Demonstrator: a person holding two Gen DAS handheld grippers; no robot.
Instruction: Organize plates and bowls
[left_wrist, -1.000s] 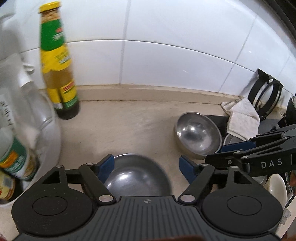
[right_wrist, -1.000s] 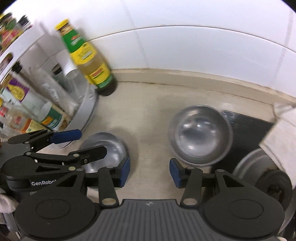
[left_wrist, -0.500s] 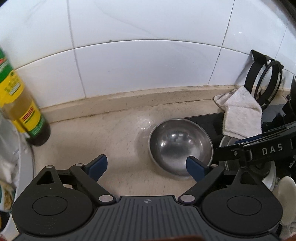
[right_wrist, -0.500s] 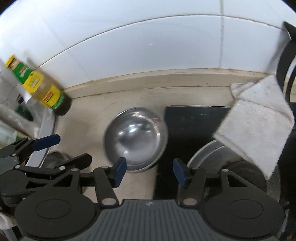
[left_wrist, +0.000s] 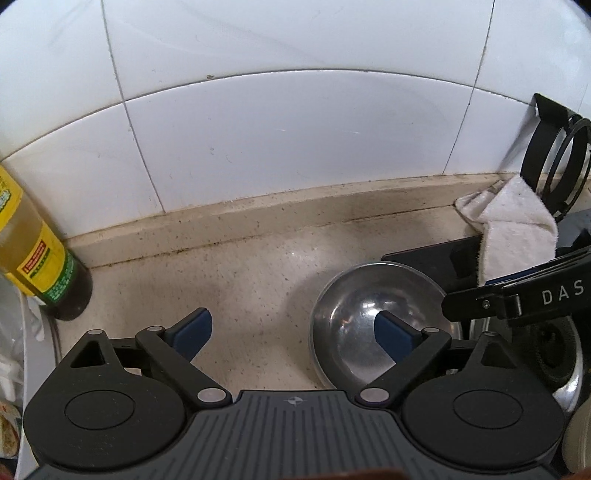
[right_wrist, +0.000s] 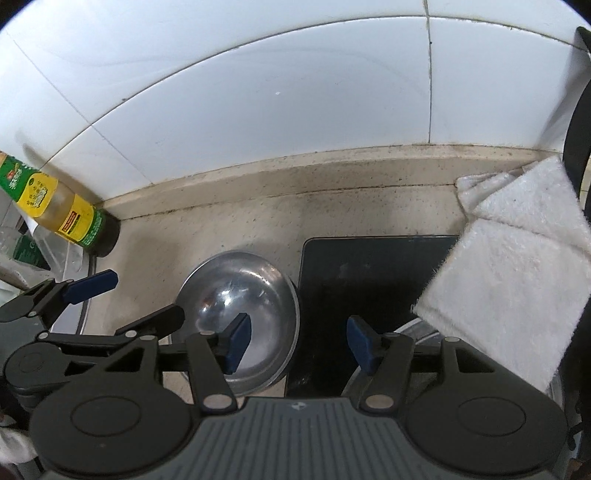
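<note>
The steel bowl sits right way up on the beige counter, its far rim just touching, or nearly touching, the corner of a black tray to its right. Nothing is in it that I can see.

Both tools are hovering over it. The right gripper has its fingers spread wide, the left pad over the bowl's inside and the right pad over the black tray, so the bowl's right rim lies between them. The left gripper is spread wide too, and holds nothing; its right pad hangs over the bowl's hollow and its left pad over bare counter. Each tool looks down at a slant towards the white tiled wall, the two side by side and close together.

To my eye this is the reaching step: the bowl is being lined up for a pick. The next move would call for one tool to drop until the rim sits between its pads, then close firmly, since polished steel is slippery.

Further out, a white cloth droops over the tray's right part, partly covering a round metal dish. A yellow-labelled bottle stands by the wall at left.
</note>
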